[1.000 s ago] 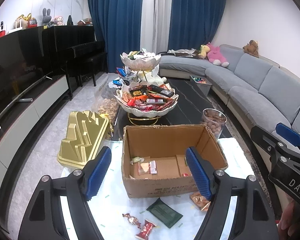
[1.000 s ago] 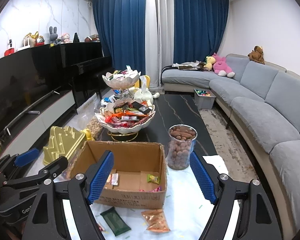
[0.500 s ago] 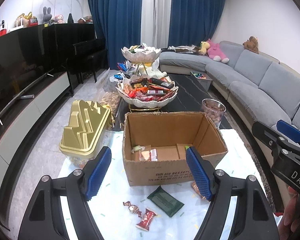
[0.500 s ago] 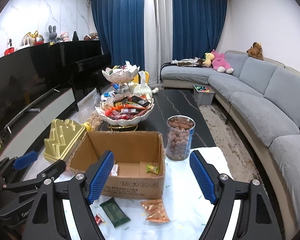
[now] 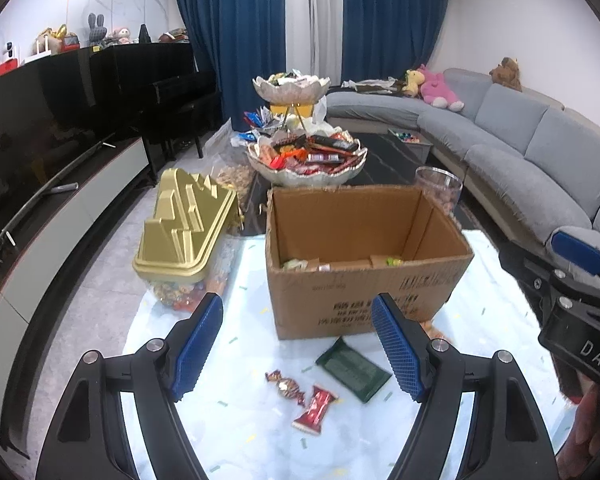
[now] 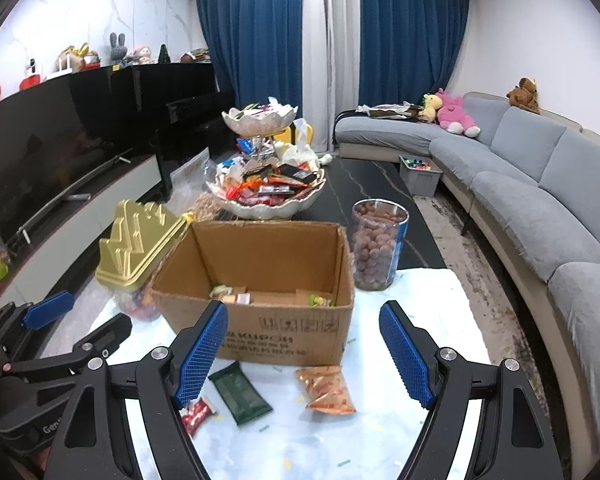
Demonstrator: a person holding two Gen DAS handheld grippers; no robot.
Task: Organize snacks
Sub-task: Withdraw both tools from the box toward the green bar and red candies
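An open cardboard box (image 5: 364, 264) (image 6: 260, 300) stands on the pale tabletop with a few small snacks on its floor. In front of it lie a dark green packet (image 5: 354, 368) (image 6: 240, 392), a red wrapper (image 5: 314, 408) (image 6: 194, 414), a brown twisted candy (image 5: 286, 386) and an orange snack bag (image 6: 326, 390). My left gripper (image 5: 298, 350) hangs open above the green packet and candies, nothing between its blue pads. My right gripper (image 6: 302, 354) is open too, above the orange bag and green packet. Each gripper shows at the edge of the other's view.
A gold lidded candy container (image 5: 184, 224) stands left of the box, a clear jar of brown balls (image 6: 378, 244) to its right. Behind is a two-tier bowl stand heaped with snacks (image 5: 306, 156). A grey sofa (image 6: 540, 200) runs along the right, a TV unit along the left.
Both grippers have sunk and drawn back from the box; the loose snacks in front of it now show more fully. Both stay equally wide open.
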